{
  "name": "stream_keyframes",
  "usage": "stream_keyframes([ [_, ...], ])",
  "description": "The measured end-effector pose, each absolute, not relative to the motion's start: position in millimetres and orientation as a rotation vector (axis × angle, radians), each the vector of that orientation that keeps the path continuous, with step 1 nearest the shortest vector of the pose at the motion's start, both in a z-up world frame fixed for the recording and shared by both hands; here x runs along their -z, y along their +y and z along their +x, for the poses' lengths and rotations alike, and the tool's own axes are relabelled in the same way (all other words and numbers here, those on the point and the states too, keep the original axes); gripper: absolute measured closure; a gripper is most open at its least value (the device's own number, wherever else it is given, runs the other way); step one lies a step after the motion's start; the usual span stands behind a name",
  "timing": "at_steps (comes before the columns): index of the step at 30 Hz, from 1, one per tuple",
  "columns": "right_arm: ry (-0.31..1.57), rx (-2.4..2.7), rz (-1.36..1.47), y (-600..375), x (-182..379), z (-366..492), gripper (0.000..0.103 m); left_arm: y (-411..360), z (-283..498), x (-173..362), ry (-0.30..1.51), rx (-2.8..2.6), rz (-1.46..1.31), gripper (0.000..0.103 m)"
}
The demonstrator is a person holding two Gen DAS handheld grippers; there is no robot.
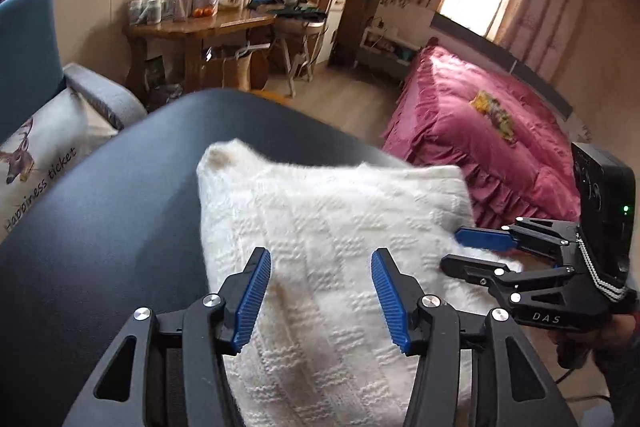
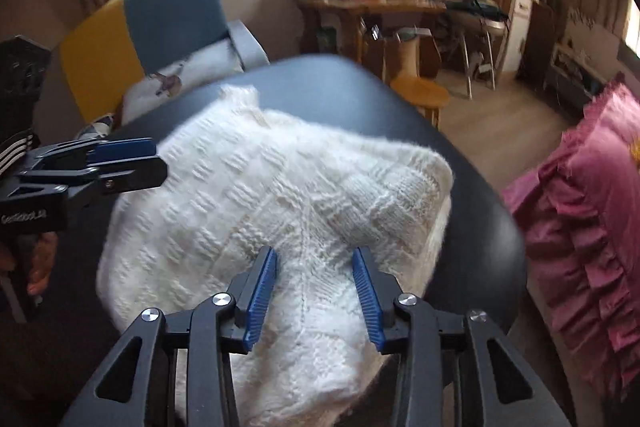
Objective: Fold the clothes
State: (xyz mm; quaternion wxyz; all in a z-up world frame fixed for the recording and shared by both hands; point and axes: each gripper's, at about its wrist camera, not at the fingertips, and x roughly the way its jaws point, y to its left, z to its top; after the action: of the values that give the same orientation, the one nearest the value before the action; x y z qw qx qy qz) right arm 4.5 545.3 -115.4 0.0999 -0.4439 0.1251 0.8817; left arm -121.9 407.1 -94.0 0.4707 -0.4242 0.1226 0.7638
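White sweater on the dark table, both grippers poised over it with nothing held.

Left wrist view: the sweater point(image 1: 332, 247) lies bunched on the table point(image 1: 112, 211), probably so it can be folded flat; the left gripper point(image 1: 320, 293) hangs over it, jaws apart and gripping nothing. The right gripper point(image 1: 476, 253) at the sweater's right edge reads "DAS"; a pillow point(image 1: 40, 155) left of the sweater reads "Happiness ticket". Right wrist view: the right gripper point(image 2: 314, 293) sits above the sweater's point(image 2: 280, 195) near part, jaws apart, unclamped; the left gripper point(image 2: 132, 161) at its left edge carries blurred lettering.
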Motion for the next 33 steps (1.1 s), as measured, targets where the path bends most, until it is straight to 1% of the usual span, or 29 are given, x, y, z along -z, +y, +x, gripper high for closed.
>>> stream_keyframes([
  [1, 0.423, -2.587, -1.313, 553.5, 127.9, 8.5, 0.063, 409.5, -121.0, 105.6, 0.305, -1.876, -1.062, 0.049],
  [2, 0.485, -2.6, -1.263, 558.5, 131.3, 15.0, 0.062, 410.1, -118.1, 108.4, 0.303, -1.895, -1.051, 0.049],
  [4, 0.548, -2.59, -1.231, 560.3, 132.4, 20.0, 0.062, 411.0, -114.2, 110.5, 0.291, -1.931, -1.036, 0.049],
  [6, 0.521, -2.588, -1.21, 556.1, 132.5, 19.9, 0.062, 412.6, -113.8, 111.7, 0.273, -1.957, -1.044, 0.049],
  [12, 0.522, -2.569, -1.156, 555.0, 127.1, 29.8, 0.061, 415.3, -108.1, 108.9, 0.28, -2.008, -1.033, 0.047],
  [14, 0.507, -2.557, -1.144, 552.2, 123.7, 31.1, 0.061, 418.0, -106.4, 103.5, 0.294, -2.029, -1.041, 0.043],
  [16, 0.489, -2.546, -1.135, 547.8, 118.9, 29.7, 0.059, 416.2, -102.4, 92.0, 0.315, -2.081, -1.041, 0.035],
  [17, 0.483, -2.544, -1.123, 545.2, 114.6, 29.6, 0.059, 415.1, -100.3, 86.1, 0.325, -2.108, -1.04, 0.033],
  [18, 0.477, -2.549, -1.1, 542.0, 107.3, 30.8, 0.059, 414.0, -98.3, 80.1, 0.336, -2.135, -1.039, 0.028],
  [19, 0.472, -2.554, -1.077, 538.8, 100.0, 32.1, 0.059, 409.8, -92.4, 70.2, 0.362, -2.184, -1.004, 0.023],
  [20, 0.469, -2.562, -1.054, 534.9, 92.3, 33.9, 0.059, 405.0, -85.9, 59.6, 0.389, -2.235, -0.962, 0.021],
  [21, 0.469, -2.577, -1.03, 529.7, 83.9, 36.8, 0.059, 400.3, -79.4, 49.0, 0.417, -2.286, -0.918, 0.014],
  [22, 0.469, -2.591, -1.012, 524.1, 76.2, 38.8, 0.059, 393.7, -73.1, 37.6, 0.416, -2.323, -0.876, 0.003],
  [23, 0.466, -2.599, -1.007, 517.8, 70.6, 39.0, 0.059, 386.7, -66.8, 25.9, 0.41, -2.356, -0.832, 0.0],
  [26, 0.457, -2.604, -1.005, 502.5, 62.7, 45.4, 0.059, 372.3, -44.8, -2.9, 0.398, -2.385, -0.735, 0.0],
  [29, 0.421, -2.569, -0.988, 486.5, 57.3, 50.3, 0.059, 356.9, -27.9, -20.0, 0.359, -2.412, -0.719, 0.0],
  [31, 0.447, -2.579, -0.961, 479.2, 51.8, 56.6, 0.059, 346.3, -15.5, -27.0, 0.357, -2.464, -0.692, 0.0],
  [33, 0.475, -2.596, -0.938, 473.1, 48.2, 62.1, 0.059, 342.4, -6.6, -30.5, 0.397, -2.513, -0.689, 0.0],
])
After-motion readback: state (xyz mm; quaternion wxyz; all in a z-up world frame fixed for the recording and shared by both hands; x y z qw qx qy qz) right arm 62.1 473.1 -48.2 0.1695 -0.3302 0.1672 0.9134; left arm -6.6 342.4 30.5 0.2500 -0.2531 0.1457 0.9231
